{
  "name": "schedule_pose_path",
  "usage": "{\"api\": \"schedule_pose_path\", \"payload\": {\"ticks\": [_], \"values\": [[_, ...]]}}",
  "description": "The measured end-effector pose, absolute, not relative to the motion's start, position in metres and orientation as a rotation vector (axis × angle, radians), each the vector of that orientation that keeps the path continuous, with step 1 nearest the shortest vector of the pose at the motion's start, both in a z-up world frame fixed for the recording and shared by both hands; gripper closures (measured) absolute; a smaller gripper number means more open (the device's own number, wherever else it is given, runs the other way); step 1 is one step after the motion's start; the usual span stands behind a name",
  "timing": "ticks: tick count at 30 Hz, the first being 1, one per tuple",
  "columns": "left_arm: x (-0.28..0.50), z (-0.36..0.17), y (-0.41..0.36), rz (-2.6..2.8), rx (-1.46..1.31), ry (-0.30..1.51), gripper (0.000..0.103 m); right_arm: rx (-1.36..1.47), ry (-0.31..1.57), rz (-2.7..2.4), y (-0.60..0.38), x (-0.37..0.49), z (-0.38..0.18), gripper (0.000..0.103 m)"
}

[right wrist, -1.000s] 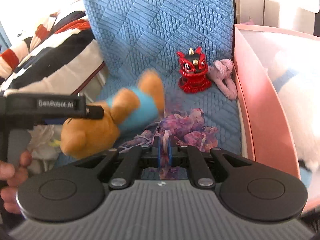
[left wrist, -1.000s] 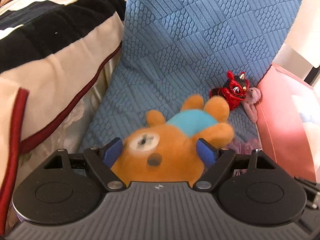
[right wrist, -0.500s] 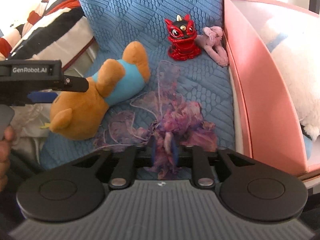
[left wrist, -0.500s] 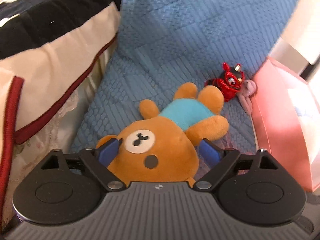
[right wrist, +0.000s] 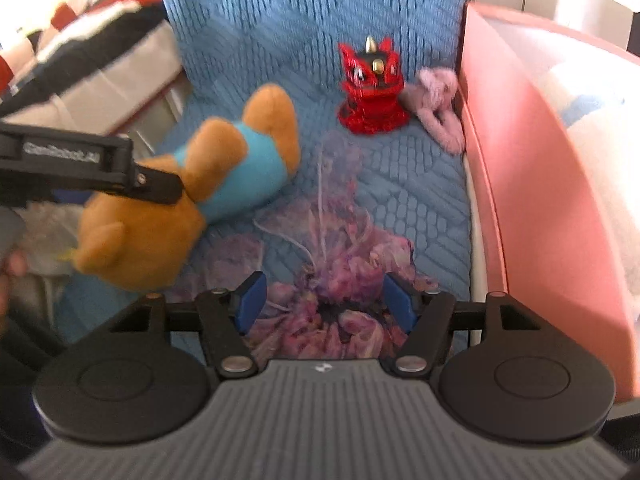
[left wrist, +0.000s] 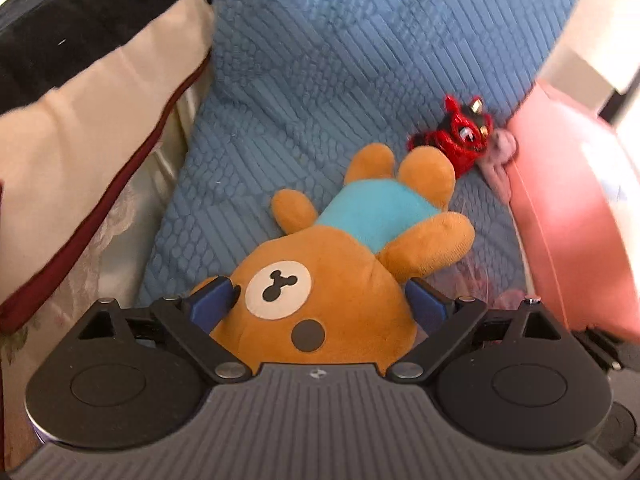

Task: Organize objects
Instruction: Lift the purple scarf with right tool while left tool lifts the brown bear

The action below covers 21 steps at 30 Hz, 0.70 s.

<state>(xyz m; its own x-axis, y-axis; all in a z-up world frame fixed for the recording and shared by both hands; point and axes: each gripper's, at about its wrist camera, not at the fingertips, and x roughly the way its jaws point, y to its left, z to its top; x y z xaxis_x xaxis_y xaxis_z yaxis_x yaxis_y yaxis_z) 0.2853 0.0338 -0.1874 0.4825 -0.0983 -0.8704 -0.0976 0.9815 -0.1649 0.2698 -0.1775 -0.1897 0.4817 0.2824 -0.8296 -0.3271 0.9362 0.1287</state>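
Opening both now: your left gripper [left wrist: 320, 304] straddles the bear's head [left wrist: 320, 304], your right gripper [right wrist: 325, 300] spreads around the purple pouch [right wrist: 340, 280], pads clear.

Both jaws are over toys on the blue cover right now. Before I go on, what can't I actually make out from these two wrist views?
- Bear's lower face, left wrist view: behind the left gripper body; its jaws are opening.
- Purple pouch's near end, right wrist view: under the right gripper, jaws opening.
- Pink bin's contents: glare, edge cut-off.
- Small pink plush: blurred, partly behind the red figure.
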Motion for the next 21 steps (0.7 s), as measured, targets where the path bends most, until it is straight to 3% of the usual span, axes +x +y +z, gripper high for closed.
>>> {"api": "schedule_pose_path", "payload": {"ticks": [15,19,21], "values": [[0.291,-0.214,0.024,0.037,-0.067,1.125,0.004,-0.064,1.069,0.406,-0.168,0.275,-0.213,0.038],[0.293,-0.214,0.026,0.046,-0.087,1.123,0.004,-0.054,1.067,0.406,-0.171,0.274,-0.212,0.067],[0.293,-0.214,0.026,0.047,-0.095,1.12,0.004,-0.046,1.069,0.406,-0.172,0.274,-0.211,0.071]]}}
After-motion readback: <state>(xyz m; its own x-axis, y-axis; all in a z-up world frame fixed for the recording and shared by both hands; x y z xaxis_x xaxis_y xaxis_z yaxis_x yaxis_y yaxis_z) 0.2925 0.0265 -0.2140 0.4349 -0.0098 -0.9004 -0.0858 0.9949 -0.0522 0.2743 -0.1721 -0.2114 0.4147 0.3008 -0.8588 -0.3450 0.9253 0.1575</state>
